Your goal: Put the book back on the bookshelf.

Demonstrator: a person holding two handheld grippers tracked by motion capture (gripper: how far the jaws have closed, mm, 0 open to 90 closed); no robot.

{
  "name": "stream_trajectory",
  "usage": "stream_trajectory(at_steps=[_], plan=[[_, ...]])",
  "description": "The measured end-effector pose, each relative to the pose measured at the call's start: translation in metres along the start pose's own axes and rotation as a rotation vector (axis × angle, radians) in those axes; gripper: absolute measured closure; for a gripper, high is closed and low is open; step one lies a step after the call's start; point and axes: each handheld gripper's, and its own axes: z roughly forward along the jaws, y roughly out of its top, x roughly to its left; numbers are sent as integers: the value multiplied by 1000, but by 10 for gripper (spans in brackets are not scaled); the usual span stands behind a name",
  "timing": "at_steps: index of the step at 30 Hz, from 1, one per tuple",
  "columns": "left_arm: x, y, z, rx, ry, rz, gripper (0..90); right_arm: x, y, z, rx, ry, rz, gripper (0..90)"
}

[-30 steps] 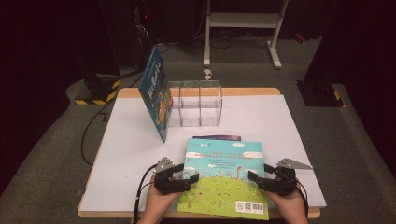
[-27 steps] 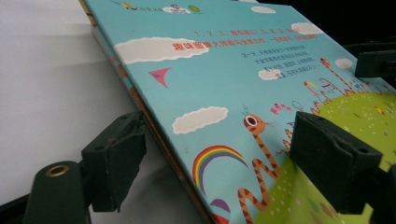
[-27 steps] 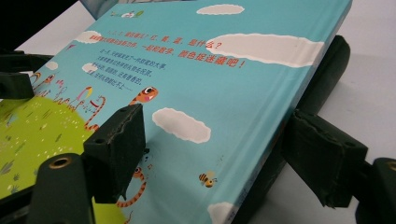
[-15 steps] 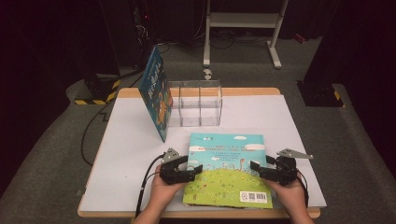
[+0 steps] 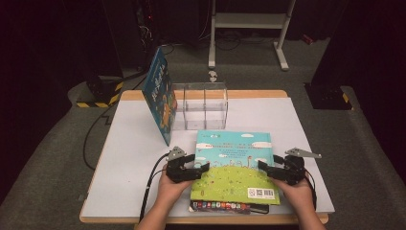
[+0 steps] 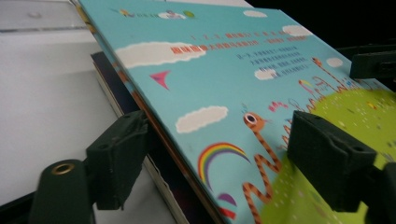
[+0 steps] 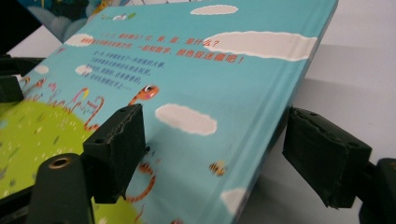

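Observation:
A picture book point(image 5: 234, 163) with a blue sky and green hill cover lies on a dark book point(image 5: 225, 207) near the table's front edge. My left gripper point(image 5: 207, 166) has its jaws around the book's left edge point(image 6: 233, 93); one pad sits under the edge and the other on the cover, and both seem to touch. My right gripper point(image 5: 261, 165) straddles the right edge point(image 7: 187, 70). Its jaws have just been opening. One pad rests on the cover and the other stands slightly off the edge.
A clear plastic divider box point(image 5: 201, 103) stands at the back of the white table point(image 5: 129, 158). A blue book point(image 5: 160, 96) leans upright against its left side. Cables trail from both grippers toward the front edge. Dark floor surrounds the table.
The picture book was skewed a second ago and is now squared with the table edge. Both hands shifted with it, then held still.

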Motion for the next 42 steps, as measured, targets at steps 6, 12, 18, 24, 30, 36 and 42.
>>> stream_trajectory(at_steps=[6,12,18,24,30,36,42], plan=[[0,-3,-3,25,-14,-33,161,8,-12,-5,11,44,20,147],[-1,-7,-3,42,-47,-49,138,9,-16,-8,16,62,15,144],[-1,-6,1,61,-64,-58,132,9,-15,-7,26,72,26,143],[-3,-4,0,67,-58,-45,137,7,-15,-4,47,95,52,149],[-5,-3,0,74,-48,-37,138,8,-14,-5,53,85,51,153],[-7,-2,0,76,-42,-30,140,8,-13,-5,53,78,62,176],[-10,0,-2,54,-40,-14,161,10,-10,-8,45,67,56,199]])
